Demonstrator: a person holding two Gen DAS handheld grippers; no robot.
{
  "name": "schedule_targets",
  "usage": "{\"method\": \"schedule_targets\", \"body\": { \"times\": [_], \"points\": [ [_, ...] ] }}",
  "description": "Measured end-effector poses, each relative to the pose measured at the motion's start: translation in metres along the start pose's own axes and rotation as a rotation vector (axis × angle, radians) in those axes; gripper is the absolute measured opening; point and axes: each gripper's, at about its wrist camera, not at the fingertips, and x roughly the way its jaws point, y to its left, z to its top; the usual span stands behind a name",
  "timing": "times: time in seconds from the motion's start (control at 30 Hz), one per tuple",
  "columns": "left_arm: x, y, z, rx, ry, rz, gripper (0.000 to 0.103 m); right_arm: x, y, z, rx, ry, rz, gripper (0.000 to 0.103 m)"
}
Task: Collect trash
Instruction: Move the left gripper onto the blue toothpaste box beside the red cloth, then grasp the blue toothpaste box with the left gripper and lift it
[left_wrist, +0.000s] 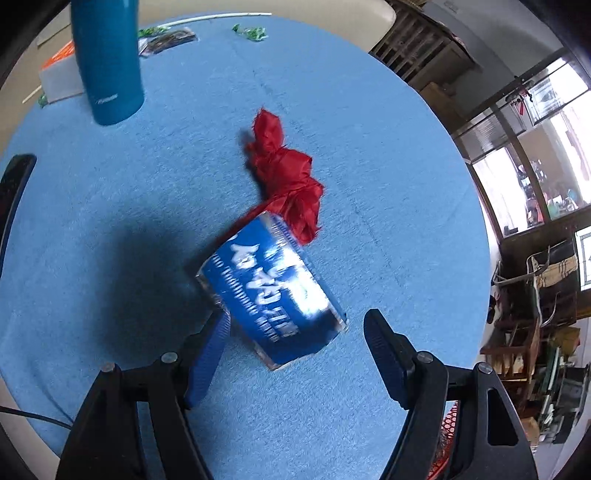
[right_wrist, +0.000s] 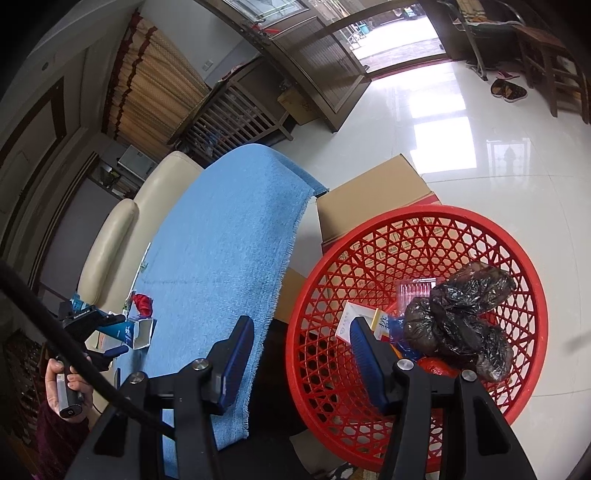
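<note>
A blue carton (left_wrist: 273, 291) with white lettering lies tilted on the blue tablecloth (left_wrist: 110, 203). It sits between the fingers of my left gripper (left_wrist: 295, 321), which stands open: the left finger is at the carton's corner and the right finger is apart from it. A crumpled red bag (left_wrist: 284, 166) rests against the carton's far end. In the right wrist view my right gripper (right_wrist: 301, 325) hangs open and empty over the near rim of a red basket (right_wrist: 424, 212). That view also shows the left gripper (right_wrist: 122, 334) at the carton (right_wrist: 138, 332), held by a hand (right_wrist: 62, 384).
A tall teal bottle (left_wrist: 107, 62) stands at the far left of the table, with a white-orange box (left_wrist: 59, 74), a dark packet (left_wrist: 166, 40) and green wrappers (left_wrist: 251, 32) behind it. The basket holds a black bag (right_wrist: 461, 321) and small boxes. A cardboard box (right_wrist: 369, 199) stands beside the table.
</note>
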Motion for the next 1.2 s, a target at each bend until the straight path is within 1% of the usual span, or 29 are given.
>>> {"method": "schedule_targets", "body": {
  "times": [0.17, 0.33, 0.5, 0.7, 0.83, 0.97, 1.03, 1.2],
  "points": [
    [0.011, -0.001, 0.001, -0.001, 0.001, 0.029, 0.076, 0.003, 0.006, -0.002, -0.018, 0.008, 0.001, 0.059],
    [0.012, 0.005, 0.002, 0.000, -0.027, 0.027, 0.075, 0.005, 0.012, -0.001, -0.037, 0.008, 0.005, 0.059],
    [0.015, 0.013, 0.003, 0.012, -0.024, 0.040, 0.074, 0.010, 0.029, 0.000, -0.072, 0.019, 0.014, 0.059],
    [0.017, 0.037, -0.003, -0.006, 0.008, 0.005, 0.074, 0.015, 0.053, -0.003, -0.131, 0.032, 0.027, 0.059],
    [0.013, 0.054, -0.003, -0.036, 0.026, -0.021, 0.074, 0.020, 0.060, -0.005, -0.141, 0.044, 0.028, 0.059],
    [-0.001, 0.061, -0.002, -0.047, 0.021, -0.049, 0.073, 0.025, 0.063, -0.007, -0.138, 0.055, 0.036, 0.059],
    [-0.002, 0.062, -0.001, -0.057, 0.030, -0.072, 0.073, 0.028, 0.065, -0.008, -0.143, 0.062, 0.035, 0.059],
    [0.004, 0.052, 0.000, -0.073, 0.040, -0.093, 0.073, 0.030, 0.067, -0.011, -0.156, 0.071, 0.039, 0.059]
  ]
}}
